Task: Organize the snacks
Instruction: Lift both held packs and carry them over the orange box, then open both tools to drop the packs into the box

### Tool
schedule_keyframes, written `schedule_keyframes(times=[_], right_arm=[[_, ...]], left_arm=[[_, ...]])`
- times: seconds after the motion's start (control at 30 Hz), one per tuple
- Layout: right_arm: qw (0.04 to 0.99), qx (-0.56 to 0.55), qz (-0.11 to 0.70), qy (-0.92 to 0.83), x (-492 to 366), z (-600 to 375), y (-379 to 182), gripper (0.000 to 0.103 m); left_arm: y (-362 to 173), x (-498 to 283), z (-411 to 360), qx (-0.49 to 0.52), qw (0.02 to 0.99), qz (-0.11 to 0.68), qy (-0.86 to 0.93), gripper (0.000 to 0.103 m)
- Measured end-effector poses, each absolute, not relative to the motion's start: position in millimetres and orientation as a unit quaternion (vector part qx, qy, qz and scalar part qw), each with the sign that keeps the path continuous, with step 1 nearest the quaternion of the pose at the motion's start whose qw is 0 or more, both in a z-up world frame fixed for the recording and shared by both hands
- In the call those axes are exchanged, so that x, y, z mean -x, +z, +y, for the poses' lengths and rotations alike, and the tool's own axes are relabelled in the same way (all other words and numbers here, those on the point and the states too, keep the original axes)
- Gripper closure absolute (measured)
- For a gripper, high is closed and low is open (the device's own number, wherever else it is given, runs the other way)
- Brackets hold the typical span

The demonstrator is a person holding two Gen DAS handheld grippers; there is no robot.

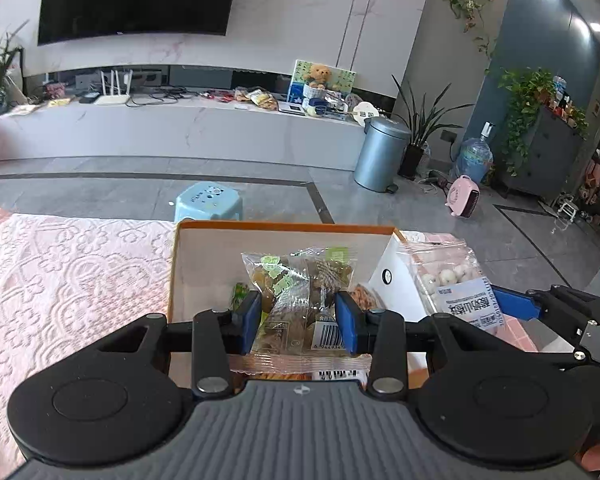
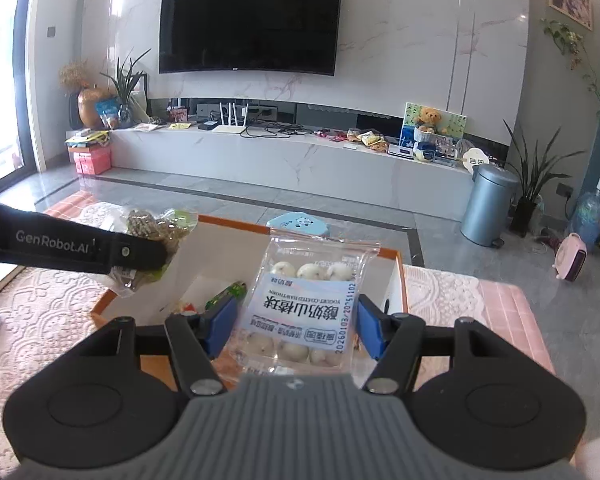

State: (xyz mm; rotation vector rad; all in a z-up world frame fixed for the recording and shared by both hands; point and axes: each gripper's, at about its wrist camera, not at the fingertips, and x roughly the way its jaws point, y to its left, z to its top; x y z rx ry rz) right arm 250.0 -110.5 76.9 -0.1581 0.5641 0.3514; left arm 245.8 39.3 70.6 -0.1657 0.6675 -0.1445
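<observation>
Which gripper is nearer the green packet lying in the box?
Left. The left gripper, shut on its brown snack bag, hangs right beside the green packet in the box. The right gripper holds the yogurt-ball bag further right.

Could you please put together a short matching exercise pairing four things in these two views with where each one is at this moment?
Things:
1. yogurt-coated hawthorn ball packet
2. clear packet of brown snacks
3. orange-rimmed box
4. light blue plastic stool

Places:
A. on the grey floor beyond the table
B. between the fingers of the left claw
C. on the pink lace tablecloth, open at the top
D. between the fingers of the right claw

Pairs: 1-D, 2-B, 3-C, 4-A
</observation>
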Motion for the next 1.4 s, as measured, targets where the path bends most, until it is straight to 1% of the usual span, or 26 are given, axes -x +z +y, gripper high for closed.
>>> schedule_keyframes(times=[0.27,0.43,0.63,0.8,1.07,1.33,1.4], right_arm=[[0.932,0.075,0.303,0.184,-311.4,-101.7,67.1,0.042],[0.915,0.057,0.352,0.189,-349.6,-95.0,47.8,0.042],[0.894,0.073,0.407,0.170,-383.1,-89.1,18.1,0.042],[0.872,0.094,0.457,0.146,-397.6,-92.1,-10.9,0.043],[0.862,0.122,0.471,0.143,-400.4,-90.6,-18.8,0.042],[0.855,0.150,0.476,0.141,-398.2,-86.3,-21.2,0.040],[0.853,0.157,0.478,0.139,-397.5,-84.4,-21.0,0.039]], left_arm=[[52.7,-290.1,45.9,0.073,0.928,0.356,-0.077,0.058],[35.1,-314.1,44.9,0.060,0.917,0.388,-0.075,0.058],[11.8,-331.2,41.3,0.049,0.899,0.432,-0.057,0.058],[-4.5,-333.3,28.8,0.018,0.888,0.459,-0.039,0.058],[-17.6,-334.7,14.5,-0.010,0.872,0.488,-0.026,0.058],[-15.9,-342.7,7.2,-0.051,0.870,0.490,-0.008,0.057],[-17.0,-342.8,6.8,-0.056,0.870,0.490,-0.007,0.055]])
